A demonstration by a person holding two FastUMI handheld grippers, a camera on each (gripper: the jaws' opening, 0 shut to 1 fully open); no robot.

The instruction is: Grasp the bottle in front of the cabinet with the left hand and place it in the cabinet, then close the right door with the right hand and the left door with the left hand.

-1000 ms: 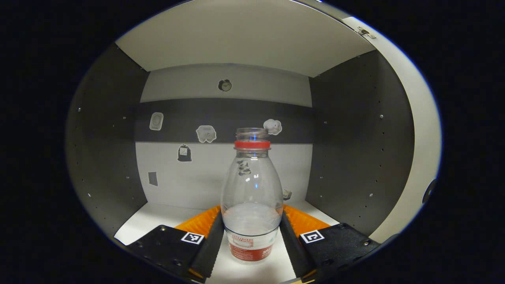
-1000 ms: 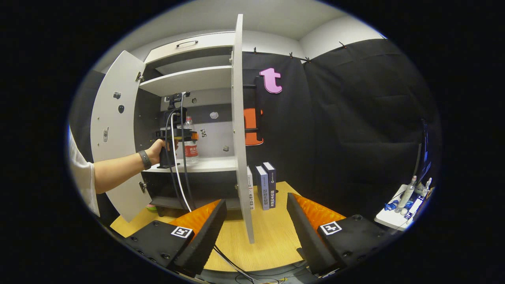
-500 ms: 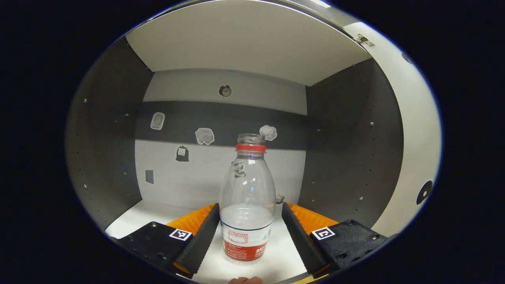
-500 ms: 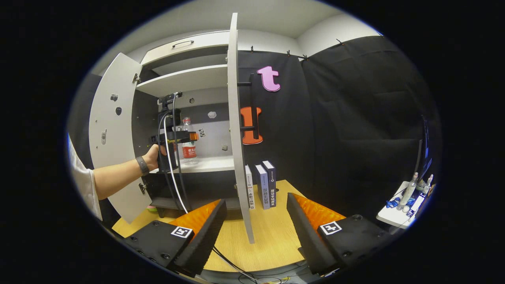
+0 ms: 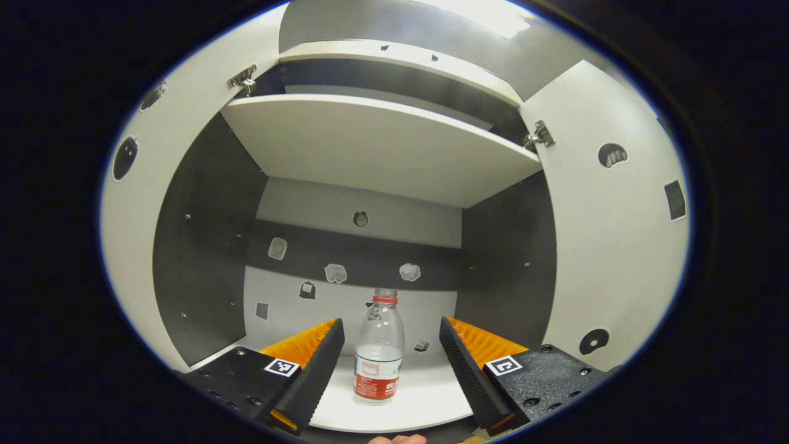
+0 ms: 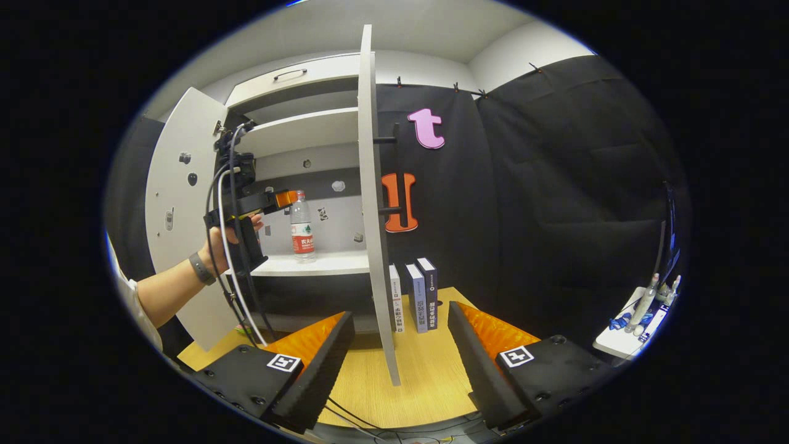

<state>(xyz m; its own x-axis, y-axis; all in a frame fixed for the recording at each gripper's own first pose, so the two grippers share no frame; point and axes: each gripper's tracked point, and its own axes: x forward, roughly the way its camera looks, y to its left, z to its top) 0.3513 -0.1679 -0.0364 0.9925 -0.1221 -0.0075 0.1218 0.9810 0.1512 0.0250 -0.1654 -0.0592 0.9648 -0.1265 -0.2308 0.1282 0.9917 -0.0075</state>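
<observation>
A clear plastic bottle [image 5: 378, 351] with a red neck ring and red label stands upright on the cabinet's white shelf [image 5: 425, 401]. My left gripper [image 5: 391, 364] is open and has backed out in front of the shelf, the bottle standing free beyond its fingertips. In the right gripper view the same bottle [image 6: 301, 227] stands on the shelf, with a hand holding the left gripper [image 6: 280, 200] just left of it. My right gripper [image 6: 400, 351] is open over the wooden table, the edge of the open right door [image 6: 373, 209] straight ahead. The left door [image 6: 185, 203] stands wide open.
Three books [image 6: 414, 295] stand upright on the wooden table [image 6: 425, 370] right of the right door. Cables [image 6: 240, 290] hang from the left gripper. A white tray with small items [image 6: 629, 333] sits at the far right. An upper shelf [image 5: 376, 145] spans the cabinet above the bottle.
My left gripper has let go of the bottle and pulled back out of the cabinet, tilting upward; both doors now show at its sides. The right gripper has hardly moved.
</observation>
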